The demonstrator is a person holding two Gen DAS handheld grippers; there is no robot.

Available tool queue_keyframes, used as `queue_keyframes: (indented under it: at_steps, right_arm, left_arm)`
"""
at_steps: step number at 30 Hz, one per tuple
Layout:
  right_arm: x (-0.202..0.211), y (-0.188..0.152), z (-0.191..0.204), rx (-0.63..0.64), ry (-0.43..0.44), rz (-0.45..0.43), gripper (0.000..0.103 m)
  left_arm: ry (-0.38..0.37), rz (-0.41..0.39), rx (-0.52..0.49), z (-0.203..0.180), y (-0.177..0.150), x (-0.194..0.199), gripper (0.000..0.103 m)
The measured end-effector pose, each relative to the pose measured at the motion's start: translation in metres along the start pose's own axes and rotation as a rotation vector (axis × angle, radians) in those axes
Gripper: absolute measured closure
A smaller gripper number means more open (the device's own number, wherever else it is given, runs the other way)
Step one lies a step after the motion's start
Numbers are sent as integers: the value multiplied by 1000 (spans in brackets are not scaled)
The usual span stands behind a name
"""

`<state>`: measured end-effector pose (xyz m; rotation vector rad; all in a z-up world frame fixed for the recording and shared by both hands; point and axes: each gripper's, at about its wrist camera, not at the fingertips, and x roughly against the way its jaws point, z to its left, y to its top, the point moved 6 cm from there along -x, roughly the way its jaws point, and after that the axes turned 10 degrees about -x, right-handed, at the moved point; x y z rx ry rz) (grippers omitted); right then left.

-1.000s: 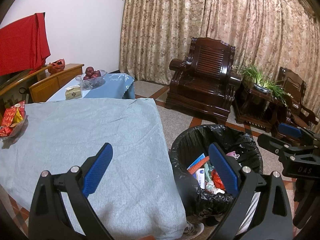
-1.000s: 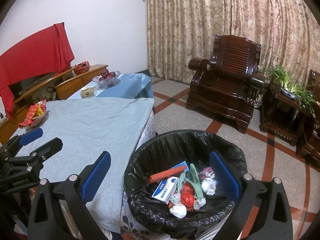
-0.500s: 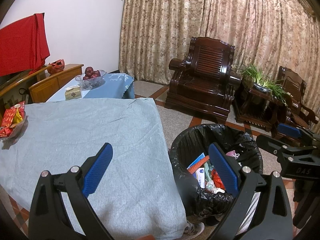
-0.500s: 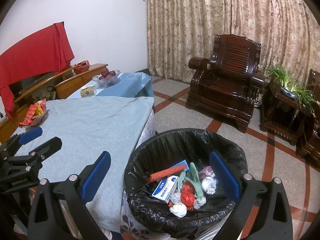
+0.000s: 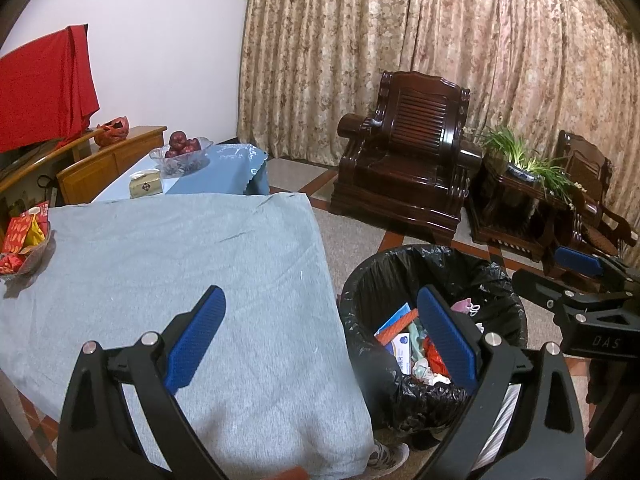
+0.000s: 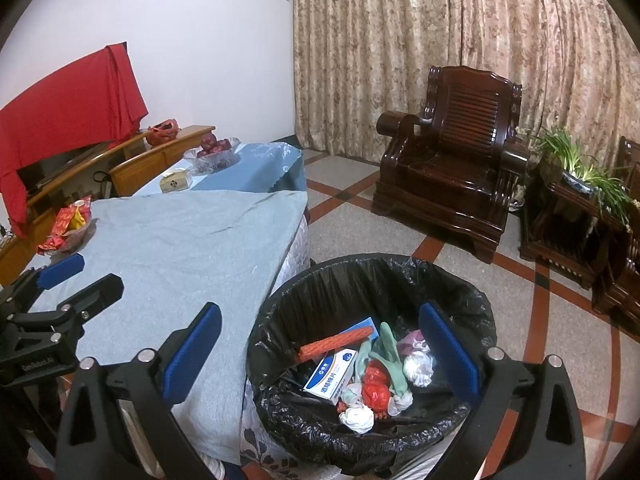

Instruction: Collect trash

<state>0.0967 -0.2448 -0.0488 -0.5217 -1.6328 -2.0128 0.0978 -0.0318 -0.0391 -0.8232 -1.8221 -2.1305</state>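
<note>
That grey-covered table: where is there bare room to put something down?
Most of the grey cloth lies bare, from the snack basket at its far-left edge across to the bin-side edge. The bin itself is crowded with trash.

Dim indoor light, sharp, fisheye-warped edges
</note>
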Motion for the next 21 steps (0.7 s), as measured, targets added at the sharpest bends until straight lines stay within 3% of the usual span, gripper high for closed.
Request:
queue_keyframes:
  at_steps: [21]
  right_arm:
    - [-4,-8,-4,1,-2,5,6]
  left_arm:
    - [0,9,2,-4,-10,-7,9]
